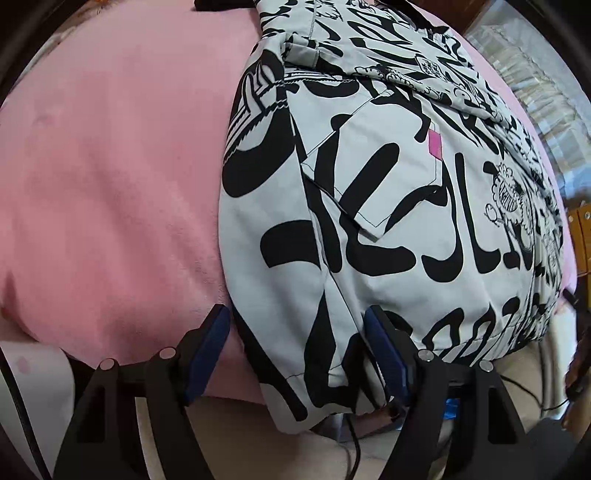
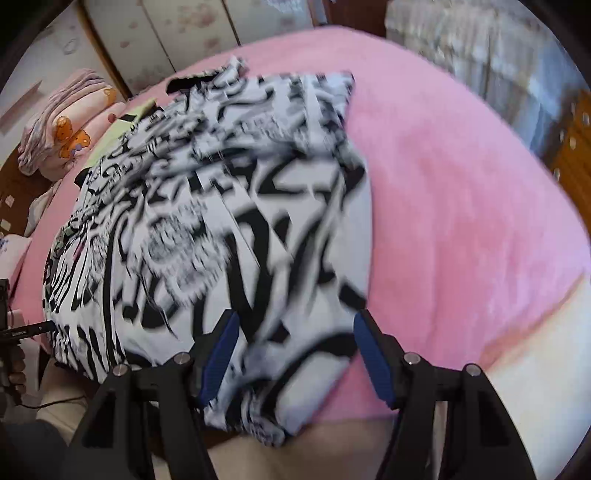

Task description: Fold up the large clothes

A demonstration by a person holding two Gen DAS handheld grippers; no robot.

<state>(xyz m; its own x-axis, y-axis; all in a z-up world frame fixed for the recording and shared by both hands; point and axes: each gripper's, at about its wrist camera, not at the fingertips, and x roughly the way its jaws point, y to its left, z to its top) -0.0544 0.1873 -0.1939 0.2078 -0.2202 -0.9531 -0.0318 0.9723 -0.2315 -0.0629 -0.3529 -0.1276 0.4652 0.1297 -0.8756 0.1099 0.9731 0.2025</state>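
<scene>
A large white garment with bold black print [image 1: 388,206] lies spread on a pink blanket [image 1: 110,184]; it has a patch pocket with a small magenta tag [image 1: 434,144]. Its near hem hangs over the bed's front edge. My left gripper [image 1: 297,325] is open, its blue pads astride the garment's near left corner. In the right wrist view the same garment [image 2: 221,221] looks blurred. My right gripper [image 2: 295,328] is open, with the garment's near right corner lying between its pads.
Folded pink bedding with an orange butterfly print [image 2: 70,129] sits at the far left. Wardrobe doors [image 2: 184,29] stand behind the bed. A curtain [image 2: 480,48] and wooden furniture [image 2: 576,155] are on the right. Cables [image 1: 354,443] run below the bed edge.
</scene>
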